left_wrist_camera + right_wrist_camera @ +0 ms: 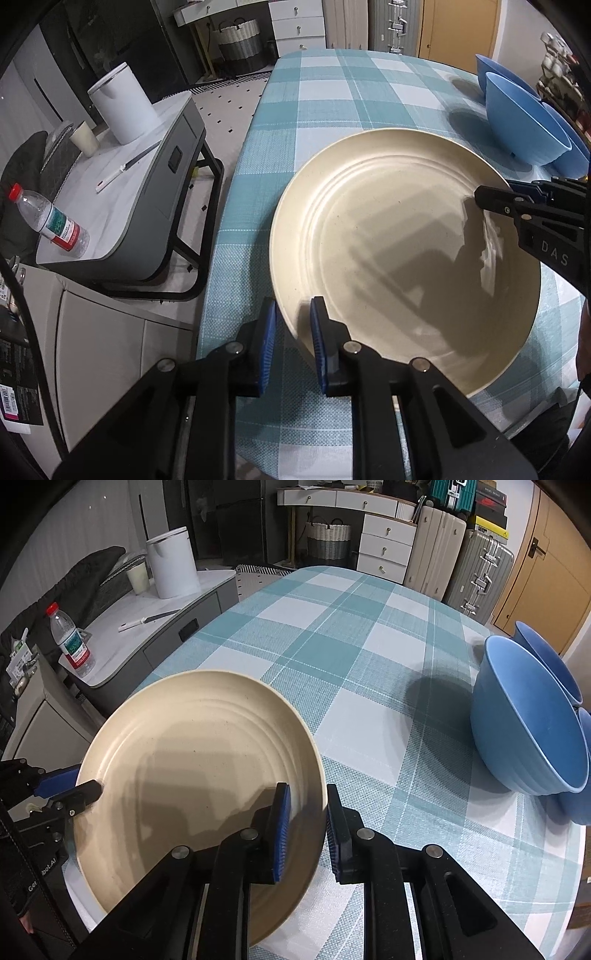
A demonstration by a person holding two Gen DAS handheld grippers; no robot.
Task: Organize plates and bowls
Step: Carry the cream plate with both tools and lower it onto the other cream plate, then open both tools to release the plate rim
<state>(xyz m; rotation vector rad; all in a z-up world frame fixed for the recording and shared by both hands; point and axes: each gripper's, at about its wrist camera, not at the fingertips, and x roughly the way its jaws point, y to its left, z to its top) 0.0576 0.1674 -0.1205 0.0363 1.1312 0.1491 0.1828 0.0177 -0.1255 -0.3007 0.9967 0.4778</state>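
Cream plate [402, 254]: on the checked tablecloth [332, 92], straddled at opposite rims.
Left gripper [293, 343]: narrowly spread, rim between the pads, contact unclear.
Right gripper [306, 834]: same, rim between the pads.
Doing it well: seat both pads, then lift level, together.
Blue bowls [528, 716]: stack cut off; count unclear.

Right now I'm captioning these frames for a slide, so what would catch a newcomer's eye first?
A large cream plate dominates the near end of the teal checked tablecloth, pinched at opposite rims by the left gripper and the right gripper. Next come the blue bowls clustered at the table's right side. Off to the left, a side stand carries a white canister and a red-capped water bottle.
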